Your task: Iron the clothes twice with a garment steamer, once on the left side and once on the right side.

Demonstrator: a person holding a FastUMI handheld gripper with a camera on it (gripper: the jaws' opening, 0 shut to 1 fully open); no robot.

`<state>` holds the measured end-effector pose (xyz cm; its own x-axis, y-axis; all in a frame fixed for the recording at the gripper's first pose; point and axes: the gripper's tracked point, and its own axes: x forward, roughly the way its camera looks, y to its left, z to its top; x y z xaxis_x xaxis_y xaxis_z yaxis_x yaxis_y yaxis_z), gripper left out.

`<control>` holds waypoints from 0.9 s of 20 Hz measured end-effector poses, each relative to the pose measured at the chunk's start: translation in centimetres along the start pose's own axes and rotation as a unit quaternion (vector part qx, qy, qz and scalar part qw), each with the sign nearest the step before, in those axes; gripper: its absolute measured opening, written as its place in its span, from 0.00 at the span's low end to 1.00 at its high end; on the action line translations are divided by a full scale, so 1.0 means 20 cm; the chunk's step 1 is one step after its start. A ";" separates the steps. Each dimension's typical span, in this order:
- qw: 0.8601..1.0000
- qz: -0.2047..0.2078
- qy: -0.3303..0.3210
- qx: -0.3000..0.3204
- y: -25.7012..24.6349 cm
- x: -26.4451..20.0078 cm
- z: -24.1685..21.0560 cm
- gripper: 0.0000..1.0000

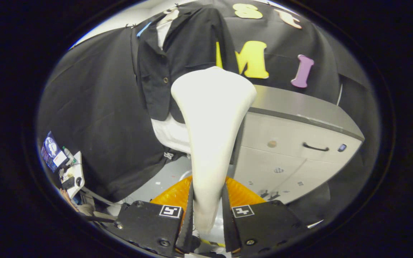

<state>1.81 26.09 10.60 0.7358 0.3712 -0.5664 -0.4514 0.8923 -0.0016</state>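
Between the two fingers of the gripper [208,209] sits the narrow handle of a white garment steamer [212,118]. Both fingers press against the handle, one on each side, so the gripper is clamped on it with only the width of the handle between them. The steamer rises from the fingers and widens into a broad, flat head at the top. An orange ribbed part [177,193] shows just behind the fingers on both sides of the handle; what it belongs to is not clear.

Beyond the steamer head hangs a black jacket [177,57] over a white shirt [170,132], against the black cloth wall of the booth. The head covers part of the jacket's lower right side from this angle; whether it touches the cloth cannot be told. The white shirt hem shows below the jacket, just left of the handle.

To the right of the clothes stands a pale cabinet [292,143] with a grey top and a dark drawer handle [316,147]. Far off to the left, low down, lies a cluttered white desk [72,173] with small items.
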 end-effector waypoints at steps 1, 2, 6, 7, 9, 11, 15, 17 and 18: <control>1.000 -0.006 0.000 0.006 -0.07 -0.06 -0.03 0.38; 1.000 -0.011 -0.002 0.014 -0.15 -0.11 -0.06 0.38; 0.997 -0.034 -0.016 0.063 -0.42 -0.30 -0.19 0.38; 0.996 -0.038 -0.022 0.077 -0.47 -0.35 -0.21 0.38; 0.994 -0.043 -0.033 0.098 -0.56 -0.43 -0.28 0.38; 0.992 -0.048 -0.034 0.111 -0.64 -0.50 -0.36 0.38; 0.989 -0.065 -0.029 0.128 -0.75 -0.59 -0.50 0.38; 0.988 -0.079 -0.030 0.130 -0.80 -0.62 -0.56 0.38; 0.987 -0.081 -0.029 0.136 -0.80 -0.65 -0.59 0.38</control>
<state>-6.47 4.02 8.31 0.8189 0.2246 -0.5282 -0.1790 0.9743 0.1368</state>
